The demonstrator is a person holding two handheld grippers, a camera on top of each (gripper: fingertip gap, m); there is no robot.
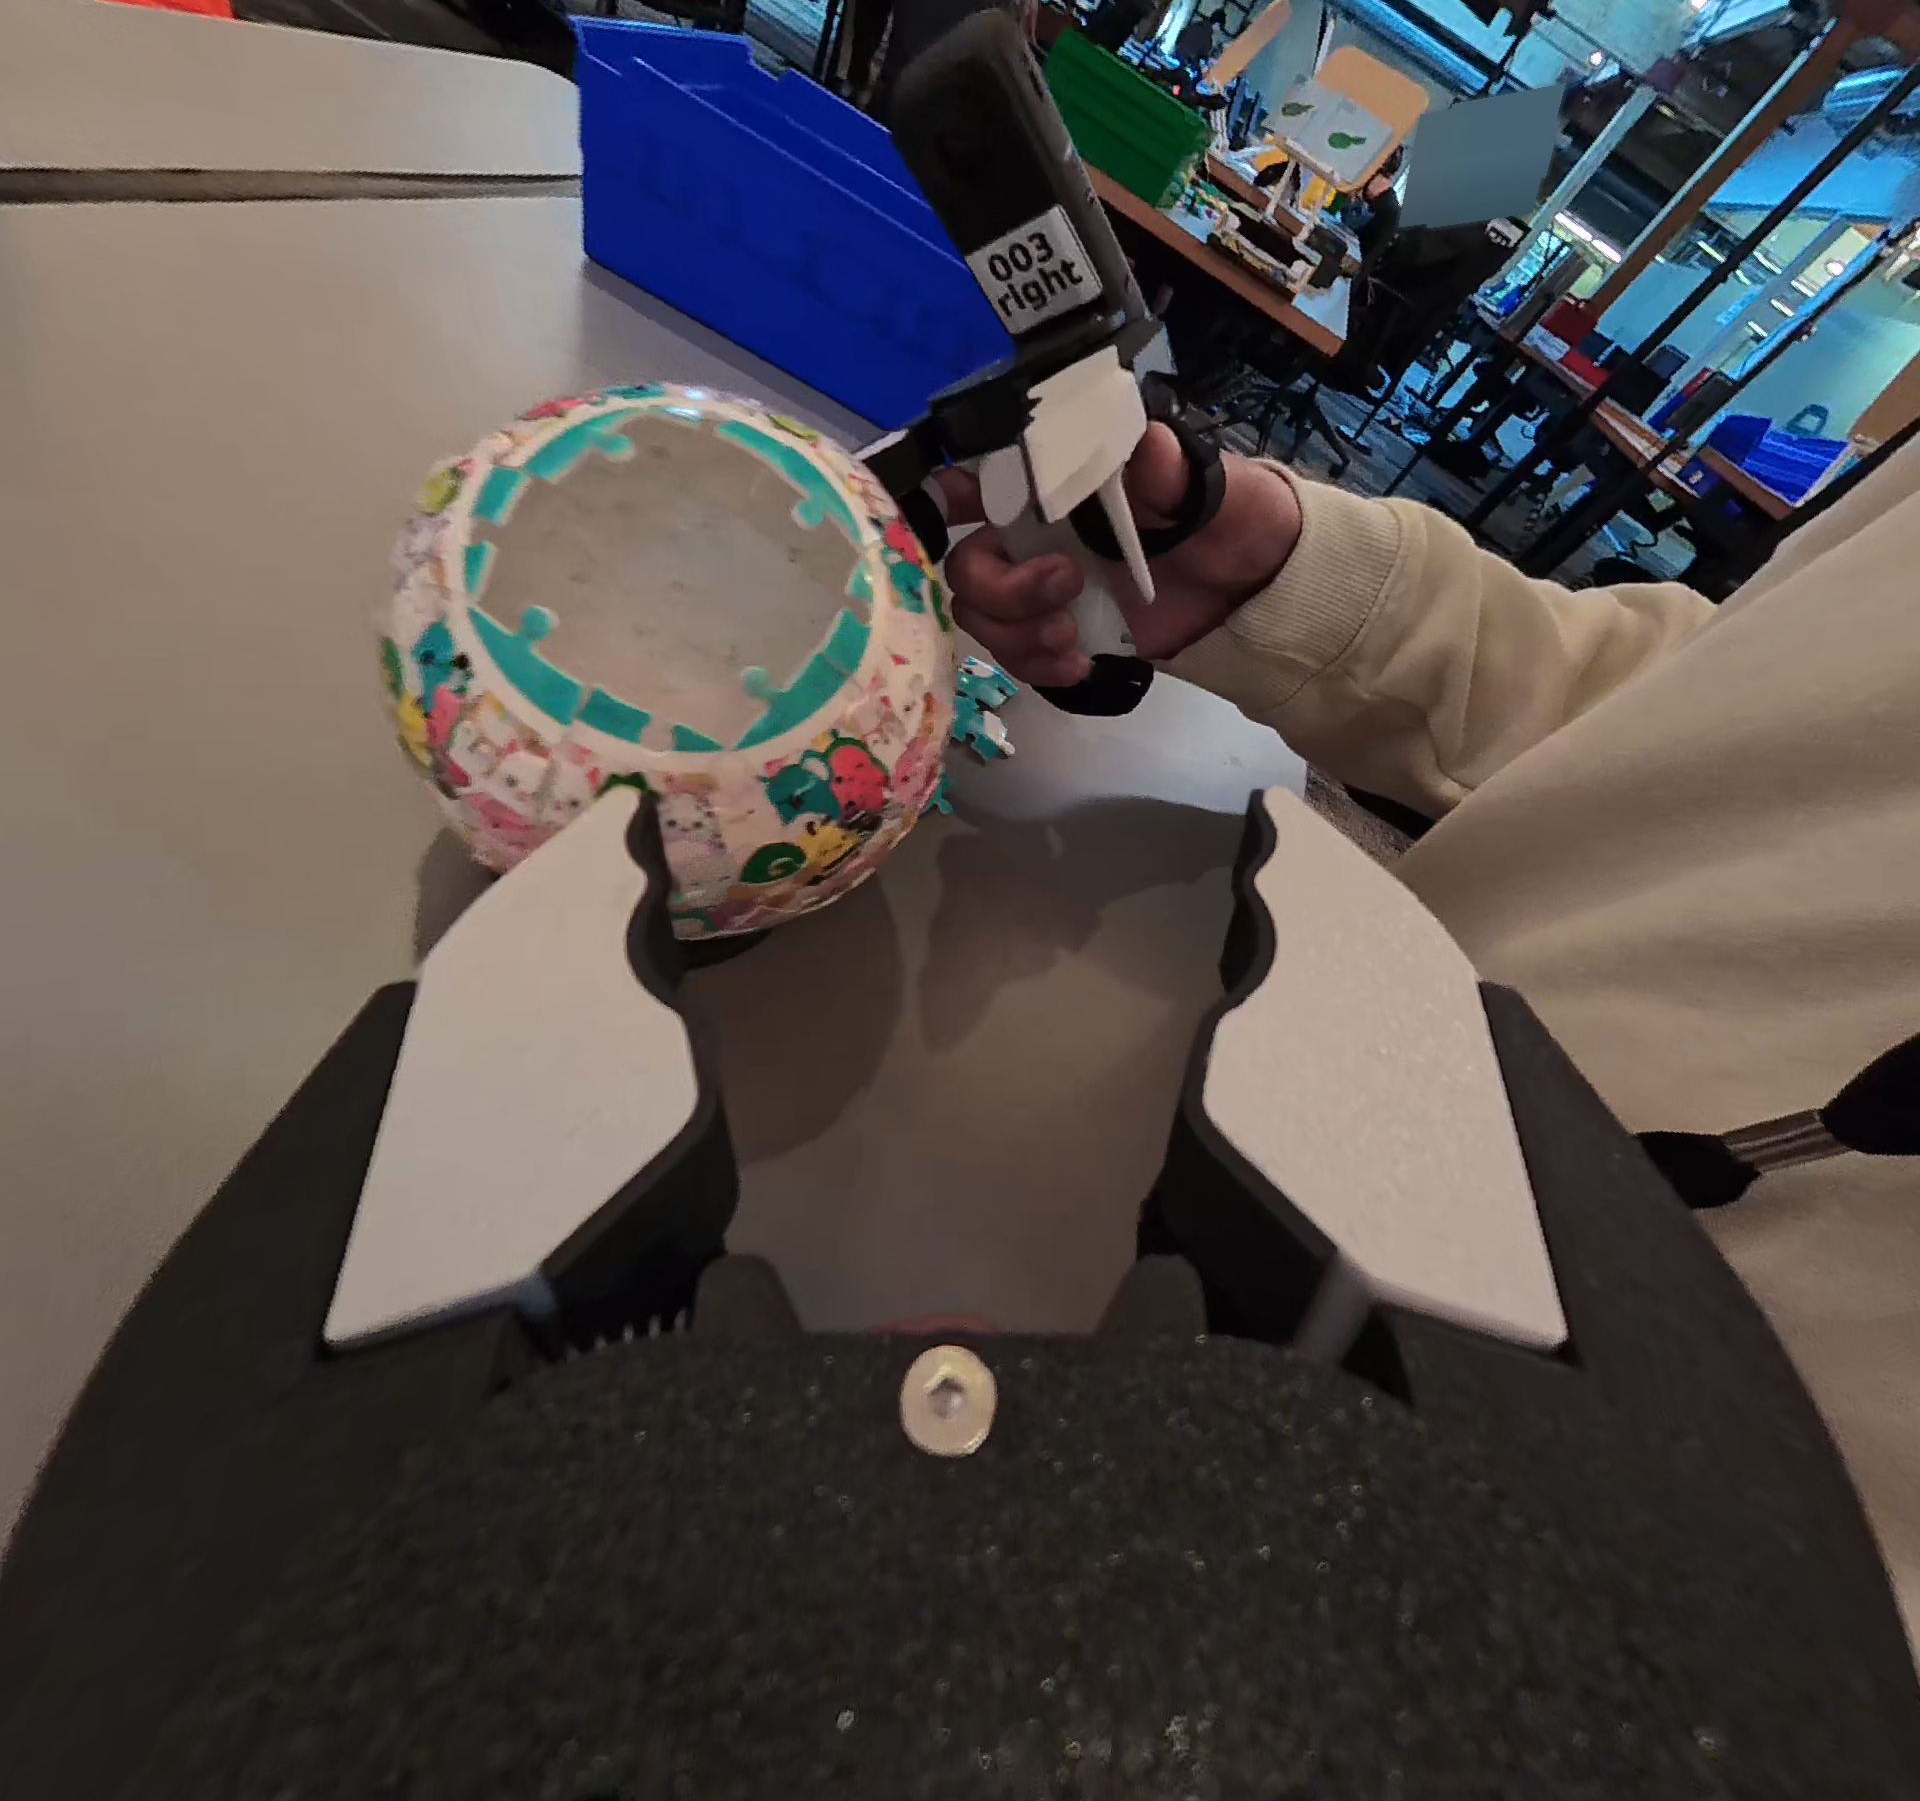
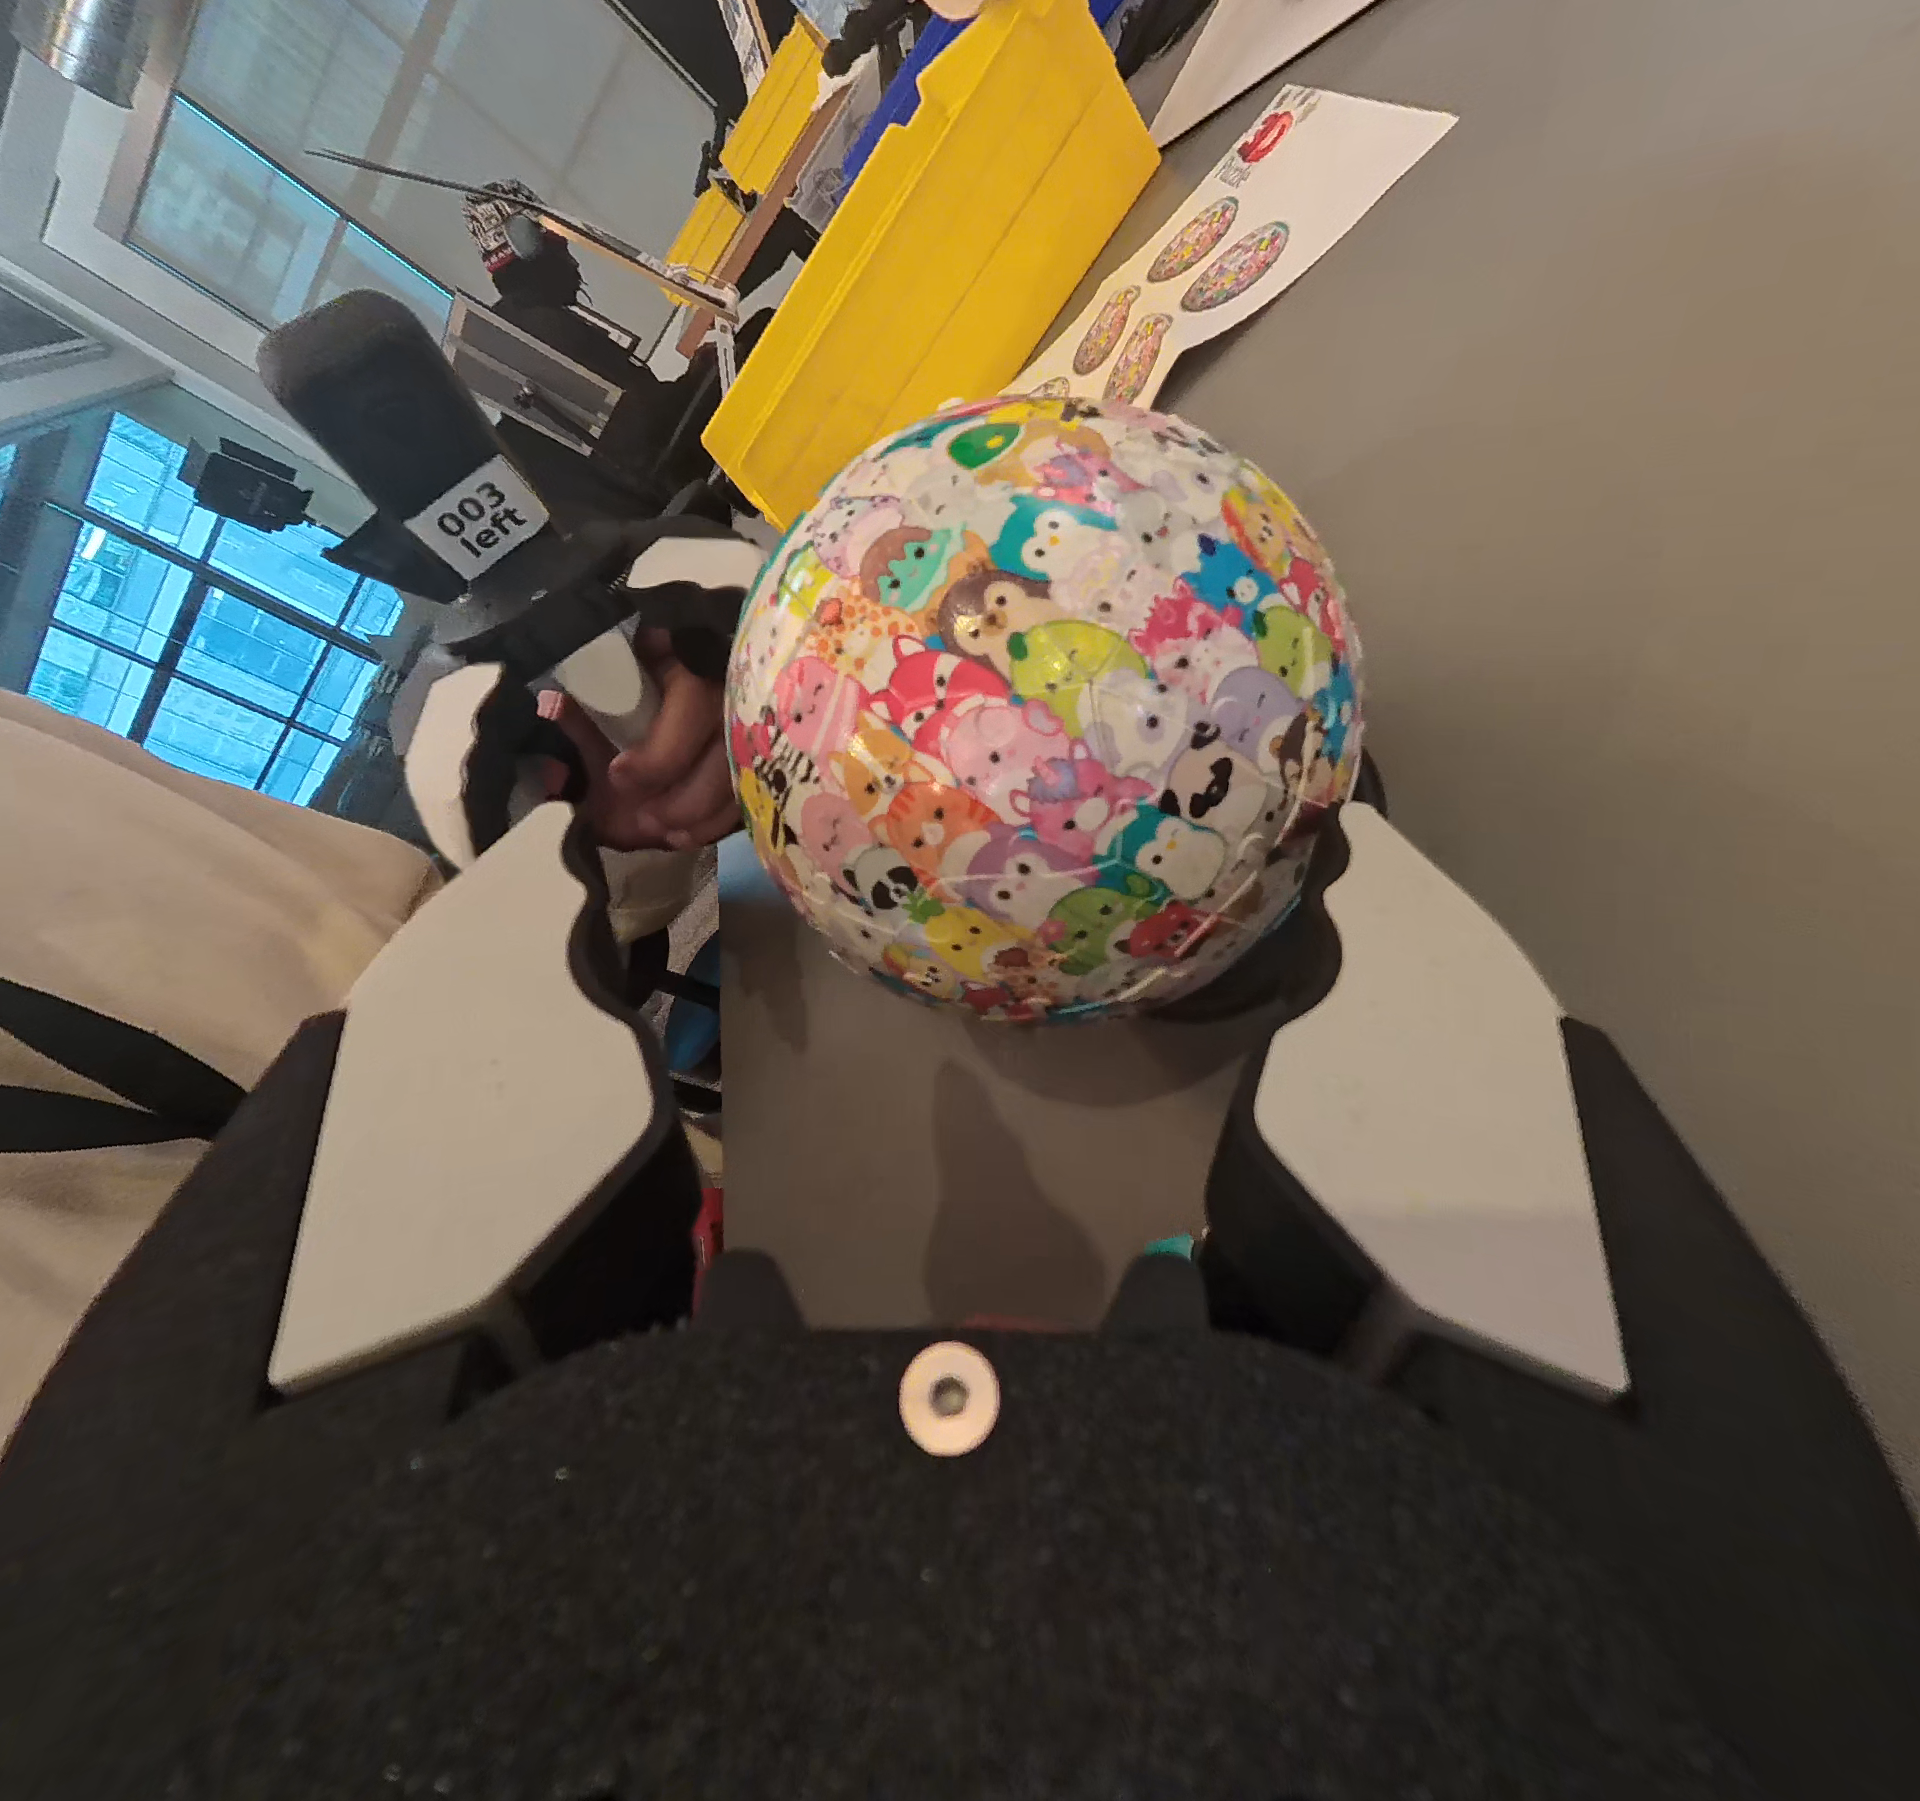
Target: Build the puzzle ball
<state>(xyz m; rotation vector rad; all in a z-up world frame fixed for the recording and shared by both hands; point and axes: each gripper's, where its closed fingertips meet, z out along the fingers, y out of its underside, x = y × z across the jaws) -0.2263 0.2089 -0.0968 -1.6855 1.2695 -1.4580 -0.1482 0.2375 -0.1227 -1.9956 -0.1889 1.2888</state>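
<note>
We see the puzzle ball (image 1: 665, 650) on the grey counter (image 1: 260, 504), at eleven o'clock of our left gripper (image 1: 940, 842) and twelve o'clock of our right gripper (image 2: 951, 852), both fingers released.

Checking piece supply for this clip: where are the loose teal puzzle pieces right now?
In the left wrist view, the loose teal pieces lie on the table just right of the puzzle ball, below the hand holding the right gripper.
</note>
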